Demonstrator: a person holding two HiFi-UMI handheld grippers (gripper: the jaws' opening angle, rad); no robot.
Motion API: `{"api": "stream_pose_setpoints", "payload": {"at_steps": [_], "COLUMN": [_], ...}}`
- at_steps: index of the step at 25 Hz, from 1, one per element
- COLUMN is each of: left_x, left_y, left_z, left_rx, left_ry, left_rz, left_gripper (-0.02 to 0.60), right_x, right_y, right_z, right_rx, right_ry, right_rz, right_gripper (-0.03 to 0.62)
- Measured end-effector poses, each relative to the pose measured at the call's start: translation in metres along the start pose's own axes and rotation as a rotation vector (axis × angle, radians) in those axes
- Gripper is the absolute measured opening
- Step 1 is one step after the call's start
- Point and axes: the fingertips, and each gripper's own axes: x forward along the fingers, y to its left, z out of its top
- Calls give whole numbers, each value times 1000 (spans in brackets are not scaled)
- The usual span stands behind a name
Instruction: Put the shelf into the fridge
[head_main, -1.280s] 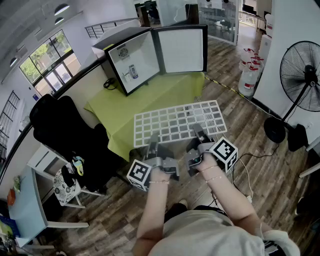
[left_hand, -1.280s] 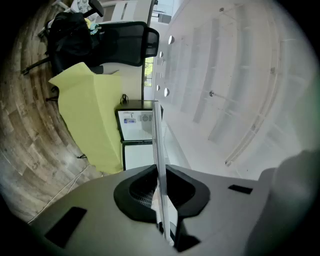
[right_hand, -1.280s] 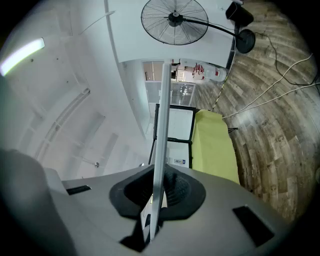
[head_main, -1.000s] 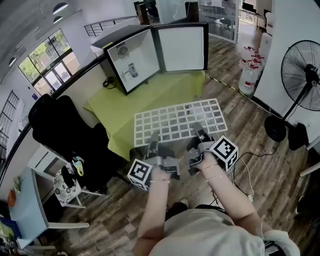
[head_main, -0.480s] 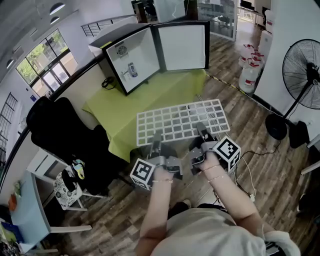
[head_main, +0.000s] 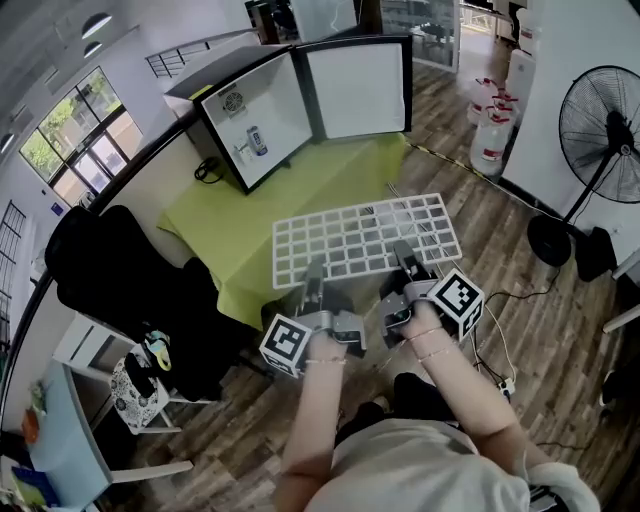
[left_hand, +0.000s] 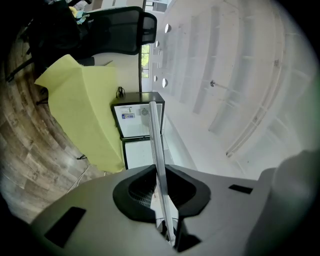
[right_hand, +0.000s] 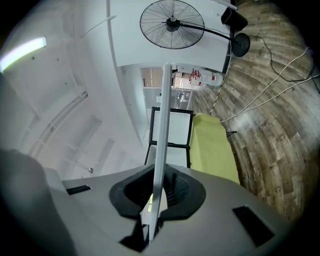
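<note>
left hand-held gripper, right hand-held gripper — clamped on shelf | fridge partly behind shelf

A counter draped in a yellow-green cloth carries a small black fridge at its 11 o'clock corner, its door swung open toward 1 o'clock. The counter stands on a wood plank floor.

Bright daylight, strong fisheye distortion
</note>
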Motion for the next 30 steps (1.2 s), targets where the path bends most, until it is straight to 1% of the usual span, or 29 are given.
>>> {"api": "stream_pose_setpoints", "payload": {"at_steps": [5,10,16,21,26,30], "left_x": [16,43,94,146,194,225], "left_y": [8,12,21,28,33,35], "left_z": [1,4,23,36,41,39], "left_rx": [29,26,61,62,60,59], "left_ry": [19,13,-31,-65,-109,-141], "left_rz": [11,8,11,5,2,-5], "left_gripper": [46,46,46,46,44,43], "right_x": [15,43,106,164,216,249], "right_y": [-5,-6,-9,-7,-10,-9], "right_z": [6,14,24,38,55,72], "right_rx": [-15,-24,-11,-13,-4,-2], "right_ry": [-7,3,44,83,121,152], "right_rz": [-3,0,22,41,50,66], "right_gripper": [29,29,29,29,29,29]}}
